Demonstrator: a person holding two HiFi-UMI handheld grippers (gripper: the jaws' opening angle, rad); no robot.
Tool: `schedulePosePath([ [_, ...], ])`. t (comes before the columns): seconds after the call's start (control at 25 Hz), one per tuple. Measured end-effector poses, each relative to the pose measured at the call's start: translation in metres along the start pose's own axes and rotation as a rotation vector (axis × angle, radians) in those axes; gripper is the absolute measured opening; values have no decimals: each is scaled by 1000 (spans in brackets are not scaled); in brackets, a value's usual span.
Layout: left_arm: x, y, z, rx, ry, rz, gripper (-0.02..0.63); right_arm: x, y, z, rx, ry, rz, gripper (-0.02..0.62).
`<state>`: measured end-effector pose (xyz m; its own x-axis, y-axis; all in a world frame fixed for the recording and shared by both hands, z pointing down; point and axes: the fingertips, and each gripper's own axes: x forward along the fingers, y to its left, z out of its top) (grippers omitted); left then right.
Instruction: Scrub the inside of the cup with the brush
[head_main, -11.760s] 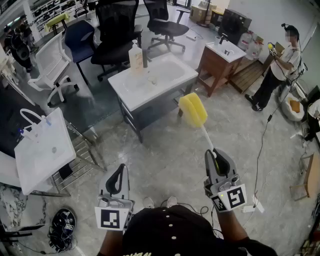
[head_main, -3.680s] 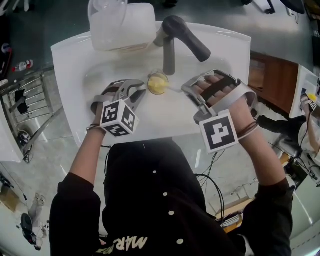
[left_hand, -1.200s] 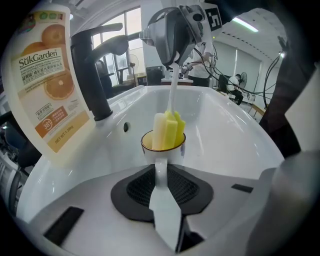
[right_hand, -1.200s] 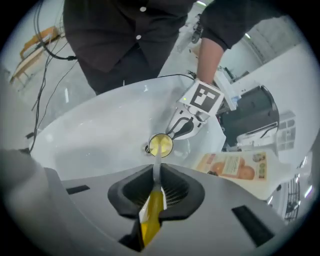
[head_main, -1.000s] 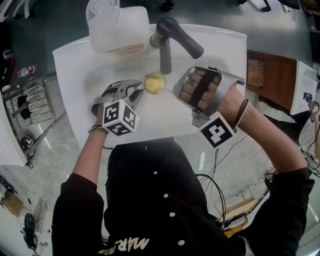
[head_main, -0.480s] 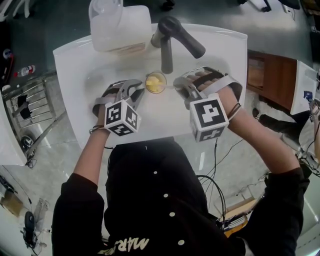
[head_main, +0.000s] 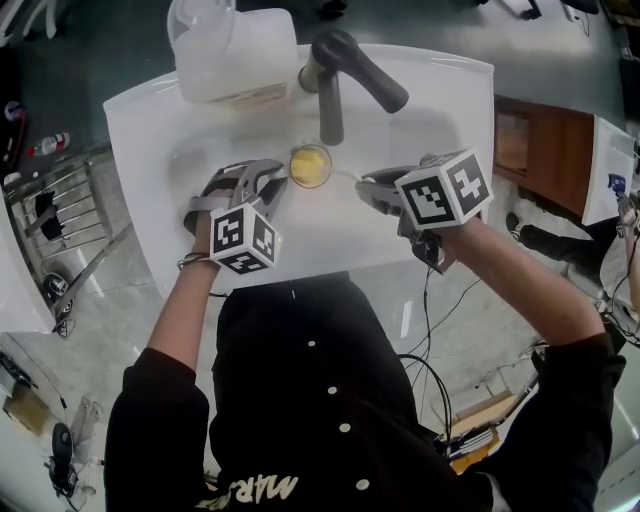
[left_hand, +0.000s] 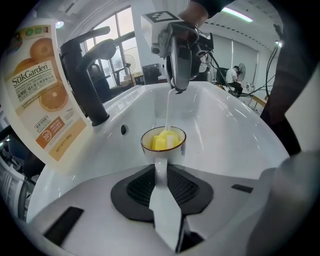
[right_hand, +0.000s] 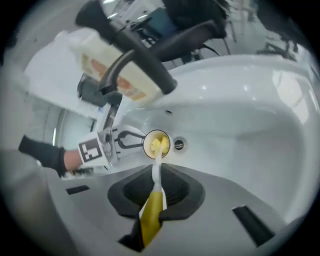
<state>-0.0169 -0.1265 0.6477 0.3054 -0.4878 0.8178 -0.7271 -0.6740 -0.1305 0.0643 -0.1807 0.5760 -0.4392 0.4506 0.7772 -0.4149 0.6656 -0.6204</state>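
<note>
Rolled over since a second ago, the right gripper (head_main: 372, 185) now carries its marker cube uppermost, where the person's fingers showed before; the left gripper (head_main: 272, 180) and the cup (head_main: 311, 166) have kept their places. Left gripper: jaws pinched on the cup's white handle. Right gripper: jaws clamped on the yellow grip of the brush (right_hand: 156, 175), whose white stem runs forward into the cup, with the yellow sponge head inside the rim. Cup: upright in the white sink basin (head_main: 440, 110), in front of the dark faucet (head_main: 345, 75) and just beside the drain (right_hand: 179, 145). On the back ledge of the sink, left of the faucet, stands a soap bottle (head_main: 235, 50) with an orange-fruit label. Surroundings: glossy stone floor (head_main: 90, 340), a metal rack (head_main: 50, 210) at left, a brown wooden cabinet (head_main: 530, 150) at right.
</note>
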Motion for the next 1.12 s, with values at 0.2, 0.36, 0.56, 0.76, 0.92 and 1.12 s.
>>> schedulePosePath([
  [0.2,3,1,-6,-7,22,5,91,2,9,-5,453,-116,133,58],
  [0.36,4,2,-6,-6,30,6,91,-1,11,-8,358,-128,94,58],
  [0.56,4,6,-11,-45,38,12,91,-12,18,-7,151,-128,39,57],
  [0.76,3,7,-13,-53,42,6,91,-22,20,-12,-75,-121,-14,57],
  [0.92,3,6,-14,-54,46,7,91,-34,23,-8,-449,-85,-125,51],
  [1.12,3,7,-14,-50,47,4,91,-40,32,4,-1056,20,-280,50],
])
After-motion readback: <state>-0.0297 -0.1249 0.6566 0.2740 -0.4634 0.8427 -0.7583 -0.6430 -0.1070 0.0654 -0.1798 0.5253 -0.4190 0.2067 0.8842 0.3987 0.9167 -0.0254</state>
